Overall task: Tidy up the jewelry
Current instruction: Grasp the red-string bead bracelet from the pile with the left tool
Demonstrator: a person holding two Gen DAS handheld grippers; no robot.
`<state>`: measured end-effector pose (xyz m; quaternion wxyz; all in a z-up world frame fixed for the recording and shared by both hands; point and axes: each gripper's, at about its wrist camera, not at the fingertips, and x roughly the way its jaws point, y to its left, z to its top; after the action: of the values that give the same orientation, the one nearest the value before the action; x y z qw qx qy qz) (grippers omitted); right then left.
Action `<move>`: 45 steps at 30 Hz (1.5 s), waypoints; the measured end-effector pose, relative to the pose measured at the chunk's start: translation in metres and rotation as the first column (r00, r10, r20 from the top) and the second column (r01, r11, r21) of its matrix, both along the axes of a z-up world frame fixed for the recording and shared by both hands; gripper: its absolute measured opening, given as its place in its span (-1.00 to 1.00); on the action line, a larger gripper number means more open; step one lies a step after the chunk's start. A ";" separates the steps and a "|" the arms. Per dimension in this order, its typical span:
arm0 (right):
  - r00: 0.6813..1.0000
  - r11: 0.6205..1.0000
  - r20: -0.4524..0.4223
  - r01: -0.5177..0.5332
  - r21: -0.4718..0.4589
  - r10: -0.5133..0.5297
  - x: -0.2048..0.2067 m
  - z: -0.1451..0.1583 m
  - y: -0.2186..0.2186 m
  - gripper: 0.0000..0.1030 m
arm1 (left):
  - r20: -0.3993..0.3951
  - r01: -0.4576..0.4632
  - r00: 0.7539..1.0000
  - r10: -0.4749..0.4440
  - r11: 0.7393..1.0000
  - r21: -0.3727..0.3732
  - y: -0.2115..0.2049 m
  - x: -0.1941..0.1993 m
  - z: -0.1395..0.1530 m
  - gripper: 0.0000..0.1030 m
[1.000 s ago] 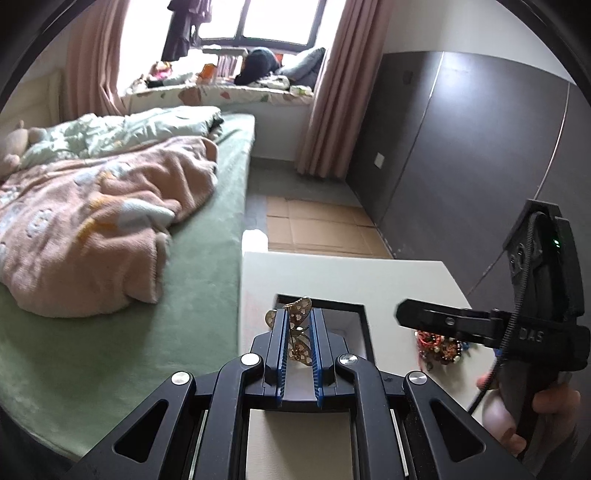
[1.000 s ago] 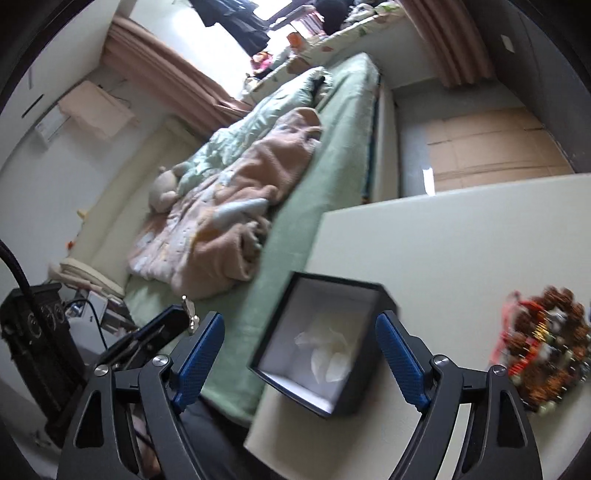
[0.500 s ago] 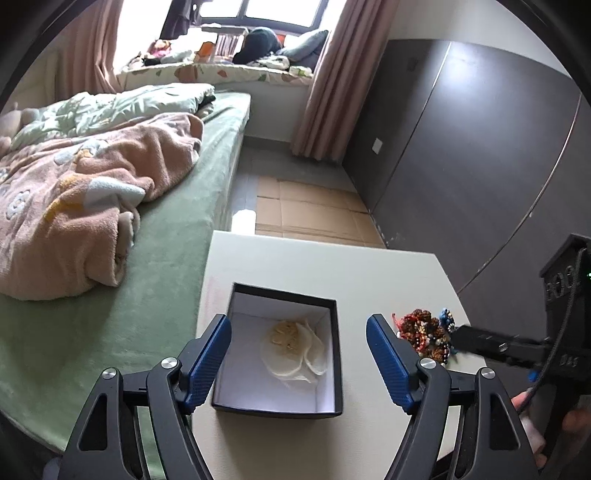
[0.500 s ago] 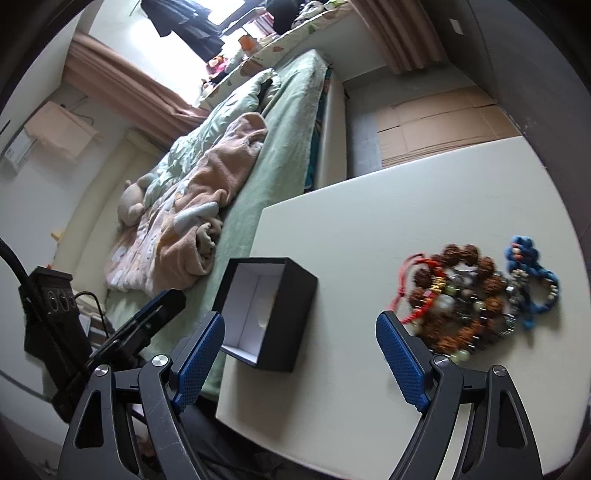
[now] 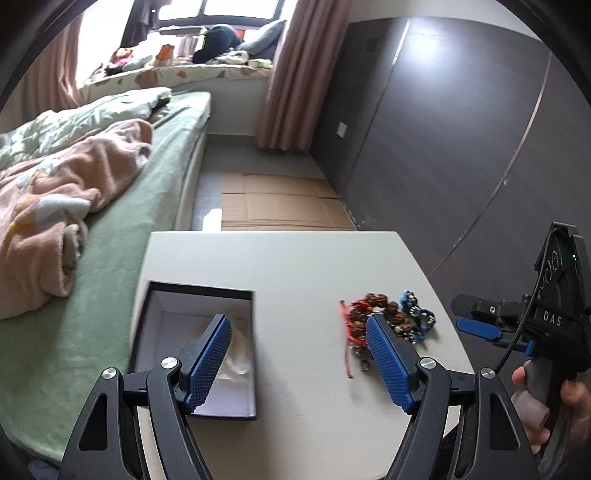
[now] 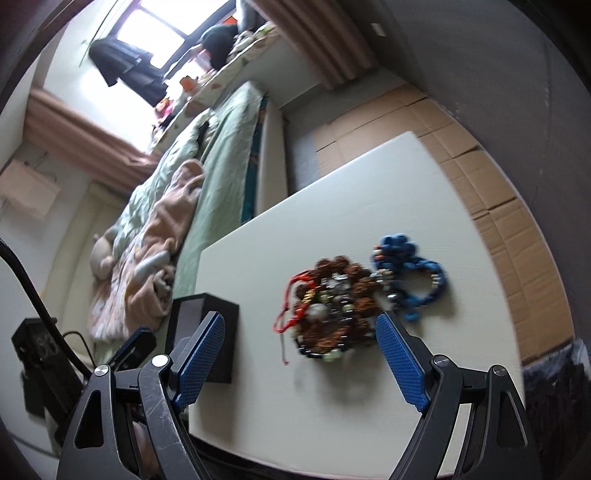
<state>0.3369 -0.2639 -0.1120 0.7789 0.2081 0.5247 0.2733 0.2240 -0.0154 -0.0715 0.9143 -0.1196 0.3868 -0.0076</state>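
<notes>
Daylight is coming through the window between pink curtains; a pink blanket is lying on the green bed, cardboard covering the floor beside dark wall panels

Obscured and unclear items

Black open-top jewelry box: near corner hidden behind the left gripper; contents pale, indistinct. Heap of brown, red and blue beaded bracelets: motion-blurred, individual pieces indistinguishable.
</notes>
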 end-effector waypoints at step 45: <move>0.962 0.956 -0.192 0.229 0.183 -0.193 0.030 -0.055 -0.059 0.53 | -0.203 -0.027 0.979 -0.026 0.967 -0.253 -0.035 0.090 -0.089 -0.90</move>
<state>0.3672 -0.3229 -0.1666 0.7299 0.3647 0.5340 0.2217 0.3139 -0.0502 -0.1608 0.8468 -0.2361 0.4746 -0.0447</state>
